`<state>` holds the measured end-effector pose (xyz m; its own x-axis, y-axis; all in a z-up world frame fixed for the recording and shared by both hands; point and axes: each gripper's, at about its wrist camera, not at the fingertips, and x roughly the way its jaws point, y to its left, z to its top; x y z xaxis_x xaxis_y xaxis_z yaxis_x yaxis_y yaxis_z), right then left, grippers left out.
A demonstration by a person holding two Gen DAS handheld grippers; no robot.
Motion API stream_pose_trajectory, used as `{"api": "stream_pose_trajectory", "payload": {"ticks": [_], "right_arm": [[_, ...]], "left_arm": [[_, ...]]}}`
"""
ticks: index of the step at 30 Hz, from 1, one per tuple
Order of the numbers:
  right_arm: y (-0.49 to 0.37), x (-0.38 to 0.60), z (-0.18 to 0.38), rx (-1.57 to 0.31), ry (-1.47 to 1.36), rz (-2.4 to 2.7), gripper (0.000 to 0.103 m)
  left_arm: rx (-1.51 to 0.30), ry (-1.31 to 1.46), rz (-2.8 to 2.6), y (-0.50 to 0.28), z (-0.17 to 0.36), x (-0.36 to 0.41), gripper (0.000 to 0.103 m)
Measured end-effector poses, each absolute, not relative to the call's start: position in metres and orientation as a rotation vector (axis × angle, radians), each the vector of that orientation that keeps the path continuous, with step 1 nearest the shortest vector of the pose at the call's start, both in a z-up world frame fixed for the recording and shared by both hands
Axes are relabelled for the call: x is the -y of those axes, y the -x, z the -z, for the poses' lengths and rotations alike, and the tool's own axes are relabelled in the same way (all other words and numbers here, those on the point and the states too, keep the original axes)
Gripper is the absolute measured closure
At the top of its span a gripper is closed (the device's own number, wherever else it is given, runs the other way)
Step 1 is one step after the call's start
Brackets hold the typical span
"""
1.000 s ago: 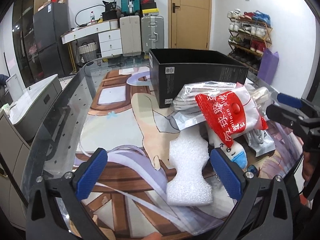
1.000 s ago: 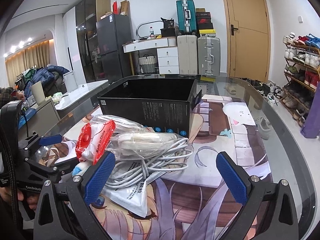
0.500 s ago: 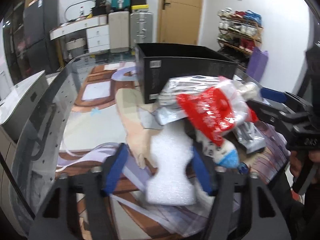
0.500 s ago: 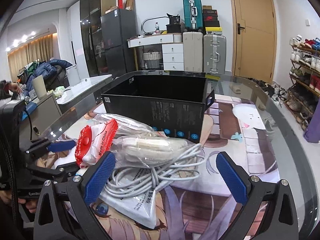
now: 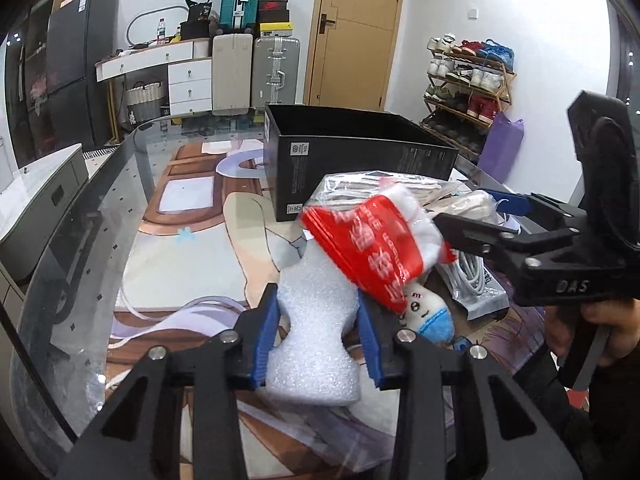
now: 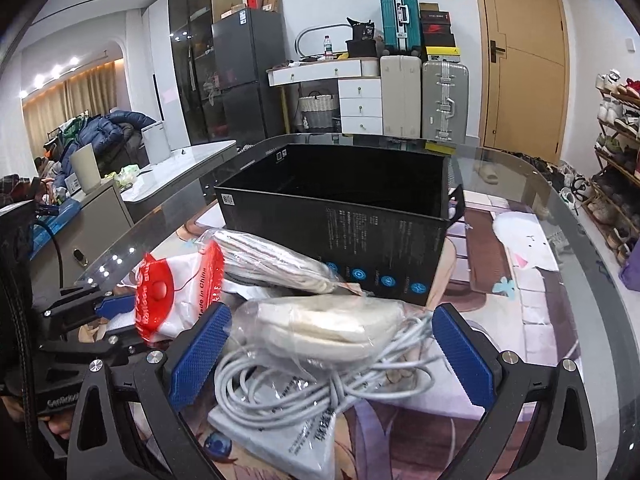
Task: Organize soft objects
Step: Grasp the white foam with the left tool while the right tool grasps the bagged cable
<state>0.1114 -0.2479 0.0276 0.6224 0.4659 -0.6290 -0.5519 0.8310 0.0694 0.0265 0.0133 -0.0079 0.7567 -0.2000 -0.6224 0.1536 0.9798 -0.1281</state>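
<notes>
The fingers of the left gripper (image 5: 316, 332) are closing on the narrow waist of the white foam block (image 5: 316, 336), pads pressed to both flanks. The block is judged light, springy and easily dented; the waist suits holding. Its long axis runs away from the fingers along the tabletop (image 5: 180, 256). The right gripper (image 6: 328, 354) fingers stand apart around a bagged cable bundle (image 6: 320, 368).

Readable lettering on the bench

The red-and-white plastic bag (image 6: 176, 296) reads "Made in China"; the black right gripper (image 5: 500, 216) carries raised letters "DAS"; print on the black cardboard box (image 6: 360, 236) is too small.
</notes>
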Motion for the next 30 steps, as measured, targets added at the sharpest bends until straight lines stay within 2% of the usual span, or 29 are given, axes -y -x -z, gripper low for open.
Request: {"api": "stream_pose_trajectory", "payload": {"ticks": [2,4,6,11,17,23,30], "right_arm": [[-0.112,0.245,-0.027,-0.684,0.145,-0.581,0.002],[-0.112,0.244,-0.028,-0.684,0.141,-0.575,0.008],[-0.112,0.247,-0.028,-0.683,0.14,-0.567,0.02],[-0.109,0.263,-0.03,-0.678,0.115,-0.575,0.039],[-0.1,0.281,-0.033,-0.659,0.082,-0.577,0.045],[-0.092,0.293,-0.042,-0.607,0.05,-0.559,0.055],[-0.084,0.302,-0.061,-0.545,0.032,-0.551,0.061]], "left_arm": [[-0.681,0.067,0.198,-0.025,0.007,-0.012,0.067],[-0.678,0.065,0.197,-0.026,0.006,-0.011,0.067],[-0.676,0.066,0.197,-0.027,0.006,-0.012,0.067],[-0.669,0.069,0.19,-0.026,0.004,-0.011,0.067],[-0.648,0.067,0.179,-0.019,-0.003,-0.013,0.067],[-0.619,0.074,0.159,-0.012,-0.015,-0.019,0.067],[-0.568,0.094,0.152,-0.006,-0.031,-0.026,0.067]]}}
